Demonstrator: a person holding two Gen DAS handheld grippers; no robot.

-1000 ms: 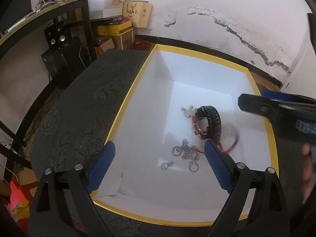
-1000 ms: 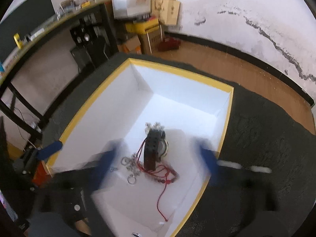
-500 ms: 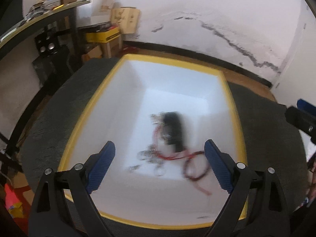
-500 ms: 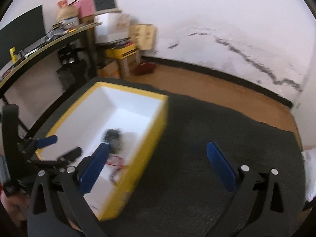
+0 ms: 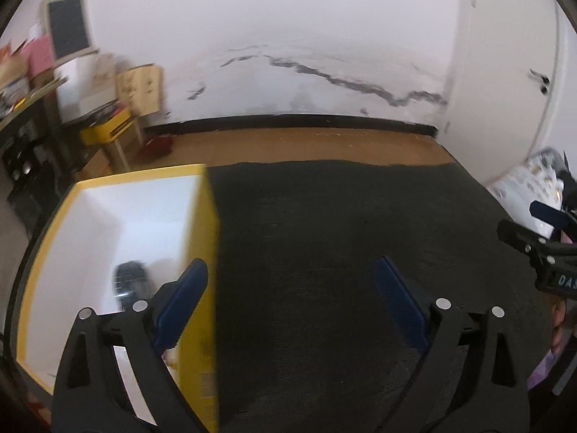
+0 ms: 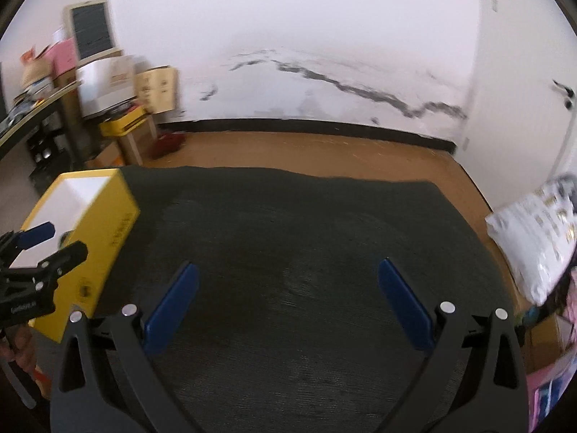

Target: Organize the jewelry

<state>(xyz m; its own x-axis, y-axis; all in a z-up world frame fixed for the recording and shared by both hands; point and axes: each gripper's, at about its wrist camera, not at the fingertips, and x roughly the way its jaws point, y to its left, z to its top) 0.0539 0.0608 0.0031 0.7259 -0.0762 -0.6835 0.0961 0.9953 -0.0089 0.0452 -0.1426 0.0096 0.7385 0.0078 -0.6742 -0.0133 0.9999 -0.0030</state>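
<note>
Both the left tongs [image 5: 290,288] and the right tongs [image 6: 288,288] are held wide apart, empty, above the dark counter [image 6: 306,234]. The yellow box [image 5: 207,252] is seen at the counter's left side, with a blurred black watch [image 5: 130,279] inside on its white floor.

A white wall [image 6: 324,54] is seen across the far side of the room, marked by a dark jagged crack [image 6: 360,90] running from about eleven o'clock toward two o'clock. A black baseboard [image 6: 306,126] is set along its foot, and a brown wooden floor [image 6: 306,151] is laid below it. At ten o'clock, a dark shelf unit [image 6: 32,133] is crowded with boxes, beside cardboard boxes [image 6: 158,88] and a yellow box [image 6: 122,124]. A small chalkboard [image 6: 90,29] is propped against the wall. The scene is lit evenly and brightly.
</note>
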